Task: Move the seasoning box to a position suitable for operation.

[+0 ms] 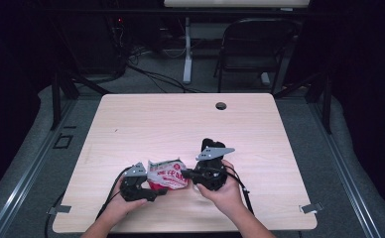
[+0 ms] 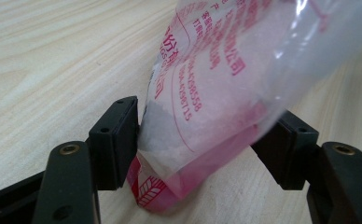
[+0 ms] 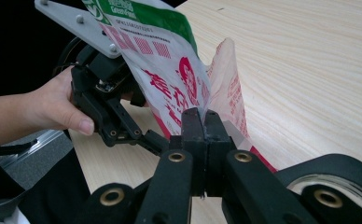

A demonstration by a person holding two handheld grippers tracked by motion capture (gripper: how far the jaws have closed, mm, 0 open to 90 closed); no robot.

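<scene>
Bag (image 1: 166,174) on table (image 1: 180,124) near front edge, between grippers. Right gripper (image 3: 202,122) clamped tight on bag edge. Left gripper (image 2: 207,140) jaws wide, bag corner between them, left pad touching, not squeezing.

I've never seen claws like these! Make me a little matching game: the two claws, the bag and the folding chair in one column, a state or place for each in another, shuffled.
Things:
1. left claw
2. right claw
3. plastic bag
4. folding chair

States or places:
A. clamped shut on the bag's edge
B. on the floor beyond the table's far edge
C. jaws apart, bag end between them
D. between the two claws, printed in red

Pairs: 1-C, 2-A, 3-D, 4-B
</scene>
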